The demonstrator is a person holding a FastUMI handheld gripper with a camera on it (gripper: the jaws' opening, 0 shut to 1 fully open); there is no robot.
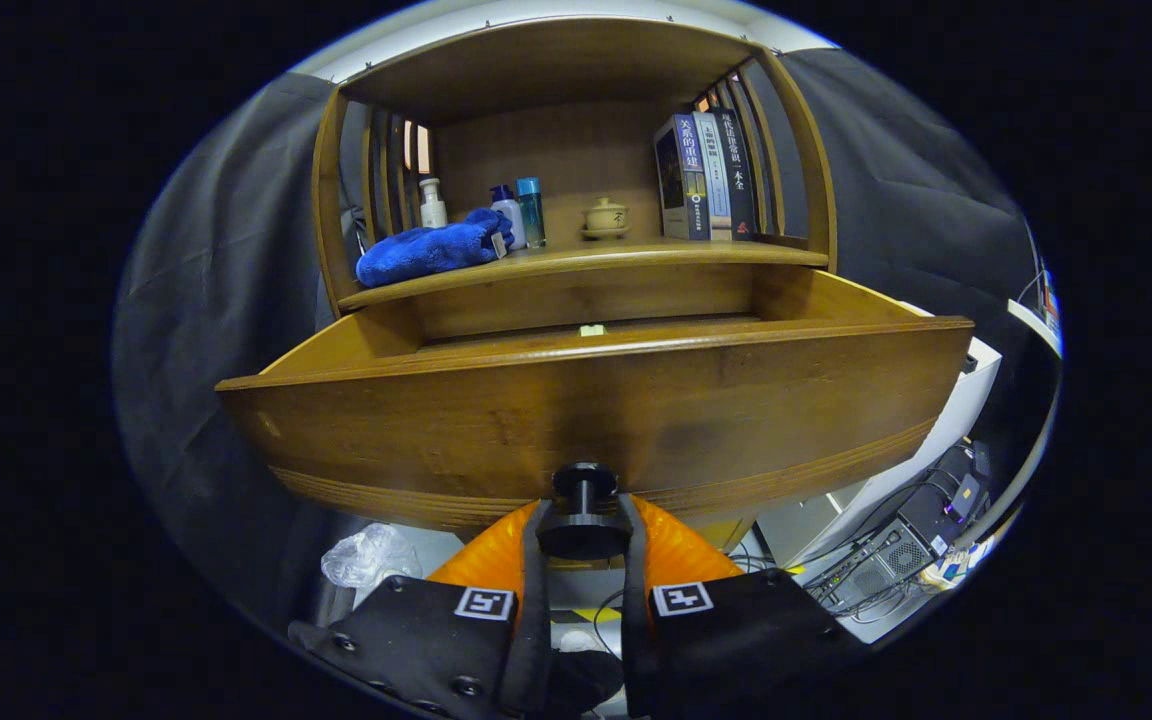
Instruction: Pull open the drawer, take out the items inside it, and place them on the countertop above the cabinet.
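Wooden drawer (596, 410) knob (584, 500) between tongs (584, 530)

Staged booth, lab-like: black cloth wall (236, 300), desktop computer (896, 560) with loose cables on floor.

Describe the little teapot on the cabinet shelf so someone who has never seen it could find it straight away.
Start at the wooden cabinet beyond the tongs, which are shut on the drawer knob. On its countertop, the teapot sits between the bottles and the upright books. It is the only squat, beige, lidded piece there.
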